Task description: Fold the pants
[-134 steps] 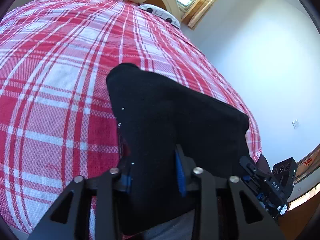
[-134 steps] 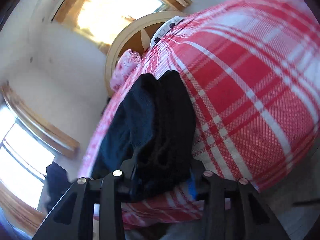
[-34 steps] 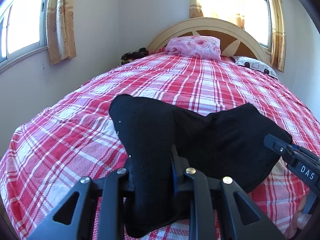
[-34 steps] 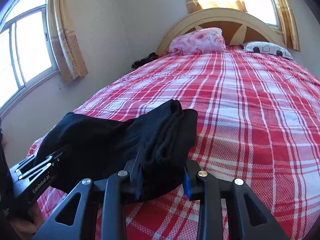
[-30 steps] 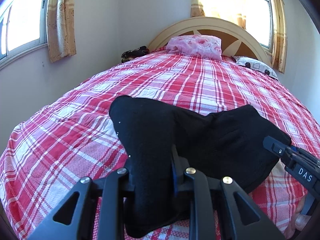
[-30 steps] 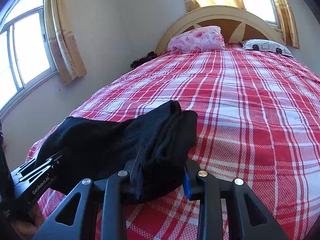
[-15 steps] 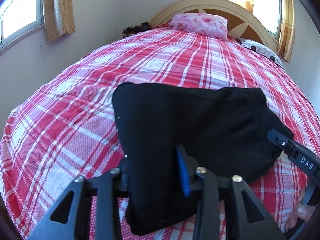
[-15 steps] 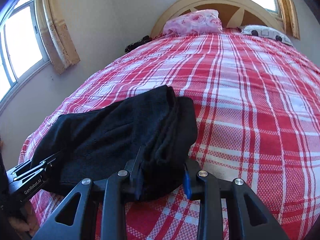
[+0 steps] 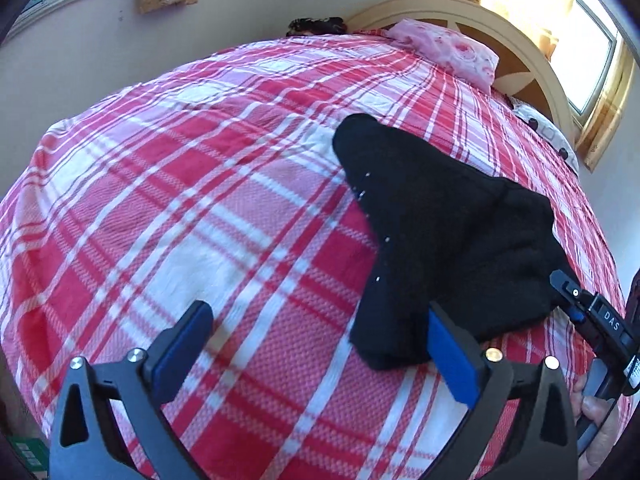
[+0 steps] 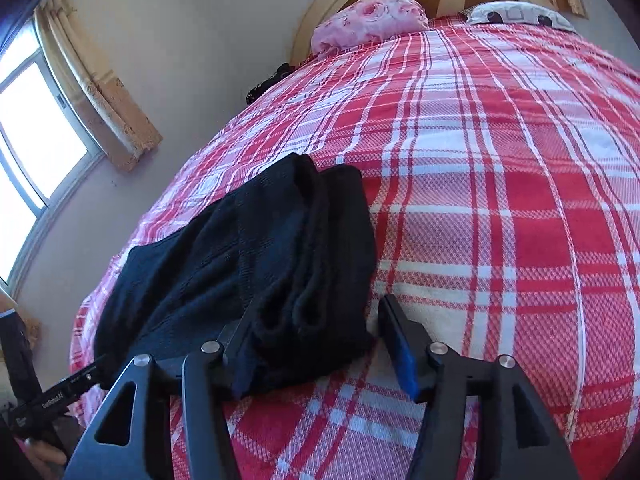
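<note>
The black pants (image 9: 440, 220) lie folded in a thick bundle on the red plaid bedspread (image 9: 200, 200). My left gripper (image 9: 316, 320) is open wide, still opening, with only bedspread between its fingers. Its right blue pad (image 9: 452, 356) sits at the bundle's near left corner. In the right wrist view the pants (image 10: 260, 264) show stacked folded edges. My right gripper (image 10: 316, 320) straddles the near right end with jaws opening; the right pad (image 10: 400, 344) stands just clear of the cloth.
A pink flowered pillow (image 10: 368, 16) and a white patterned pillow (image 10: 520, 12) lie against the curved headboard (image 9: 480, 12). A dark item (image 9: 316, 24) lies at the bed's far corner by the wall. Curtained windows flank the bed. A hand (image 9: 600, 432) shows at the right.
Both grippers have opened and let go of the pants, which now lie on the bed. My left gripper has swung left and tipped down, so the bundle sits at its right finger.
</note>
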Tool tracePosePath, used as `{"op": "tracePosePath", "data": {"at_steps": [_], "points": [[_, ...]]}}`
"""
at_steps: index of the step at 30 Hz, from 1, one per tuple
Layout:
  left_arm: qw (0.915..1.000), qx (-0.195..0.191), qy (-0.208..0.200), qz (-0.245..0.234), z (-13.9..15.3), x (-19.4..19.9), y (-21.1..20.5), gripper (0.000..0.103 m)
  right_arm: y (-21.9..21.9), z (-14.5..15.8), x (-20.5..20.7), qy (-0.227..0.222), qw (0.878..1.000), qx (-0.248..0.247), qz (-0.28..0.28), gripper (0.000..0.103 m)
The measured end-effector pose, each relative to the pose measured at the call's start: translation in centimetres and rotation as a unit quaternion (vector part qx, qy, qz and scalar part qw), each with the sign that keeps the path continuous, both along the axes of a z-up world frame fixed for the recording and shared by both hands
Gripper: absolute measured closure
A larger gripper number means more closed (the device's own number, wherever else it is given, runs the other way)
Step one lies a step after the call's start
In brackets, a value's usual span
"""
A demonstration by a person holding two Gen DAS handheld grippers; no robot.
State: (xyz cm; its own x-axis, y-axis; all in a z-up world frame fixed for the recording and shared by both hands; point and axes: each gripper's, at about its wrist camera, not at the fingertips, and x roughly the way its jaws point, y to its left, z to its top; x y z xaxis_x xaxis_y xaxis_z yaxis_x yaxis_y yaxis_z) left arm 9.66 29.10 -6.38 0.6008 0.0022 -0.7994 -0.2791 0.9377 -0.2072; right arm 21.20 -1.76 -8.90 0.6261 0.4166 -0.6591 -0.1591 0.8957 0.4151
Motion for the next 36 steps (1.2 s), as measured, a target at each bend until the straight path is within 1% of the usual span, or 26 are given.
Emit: {"op": "tracePosePath", "data": {"at_steps": [2,4,6,7,9,12,15,18,21,23,25,28,30,32,33,35,36], "points": [[0.9998,0.020,-0.004,0.004,0.3,-0.6,-0.5,0.000,-0.5,0.1,-0.8,-0.003,1.000,-0.001,-0.004,0.042],[0.9987,0.048,-0.009,0.013,0.8,-1.2,-1.1,0.000,-0.7,0.3,-1.7,-0.009,1.000,-0.015,-0.013,0.037],[0.9961,0.084,-0.017,0.021,1.2,-2.1,-2.0,0.000,-1.2,0.7,-3.3,-0.021,0.999,-0.022,-0.032,0.037],[0.9951,0.095,-0.019,0.019,1.4,-2.3,-2.4,0.000,-1.5,1.1,-4.5,-0.033,0.998,-0.022,-0.043,0.037],[0.9934,0.111,-0.020,0.018,1.4,-2.7,-3.3,0.000,-1.7,1.5,-5.6,-0.041,0.997,-0.027,-0.055,0.037],[0.9936,0.108,-0.028,0.014,1.6,-3.0,-4.0,0.000,-1.7,1.8,-7.5,-0.051,0.997,-0.017,-0.058,0.037],[0.9932,0.109,-0.037,0.016,2.2,-3.2,-4.7,0.000,-0.9,2.1,-8.4,-0.047,0.998,-0.012,-0.042,0.037],[0.9902,0.128,-0.054,0.018,3.3,-3.9,-5.4,0.000,0.0,2.9,-9.4,-0.047,0.998,-0.007,-0.028,0.037],[0.9863,0.145,-0.075,0.024,4.6,-4.6,-5.8,0.000,0.8,4.6,-10.3,-0.053,0.998,-0.012,-0.035,0.036],[0.9847,0.144,-0.093,0.029,5.6,-5.2,-5.9,0.000,1.2,5.8,-10.6,-0.052,0.998,-0.007,-0.042,0.036],[0.9840,0.140,-0.108,0.027,6.4,-5.7,-6.0,0.000,1.5,6.9,-11.3,-0.063,0.996,-0.005,-0.058,0.034],[0.9811,0.148,-0.123,0.026,7.1,-6.5,-6.4,0.000,2.1,8.1,-12.6,-0.087,0.994,-0.015,-0.061,0.033],[0.9787,0.160,-0.125,0.028,7.4,-6.8,-6.8,0.000,2.7,9.3,-13.9,-0.124,0.989,-0.043,-0.065,0.033],[0.9768,0.169,-0.129,0.029,7.7,-7.2,-7.1,0.000,3.5,10.5,-15.4,-0.173,0.980,-0.076,-0.055,0.033],[0.9761,0.170,-0.133,0.029,7.9,-7.5,-7.2,0.000,3.8,11.0,-16.0,-0.190,0.977,-0.085,-0.051,0.032],[0.9744,0.172,-0.142,0.031,8.5,-8.0,-7.4,0.000,4.0,12.3,-17.2,-0.223,0.969,-0.093,-0.047,0.032],[0.9733,0.173,-0.147,0.030,8.8,-8.4,-7.5,0.000,4.0,12.9,-17.7,-0.231,0.968,-0.091,-0.046,0.029]]}}
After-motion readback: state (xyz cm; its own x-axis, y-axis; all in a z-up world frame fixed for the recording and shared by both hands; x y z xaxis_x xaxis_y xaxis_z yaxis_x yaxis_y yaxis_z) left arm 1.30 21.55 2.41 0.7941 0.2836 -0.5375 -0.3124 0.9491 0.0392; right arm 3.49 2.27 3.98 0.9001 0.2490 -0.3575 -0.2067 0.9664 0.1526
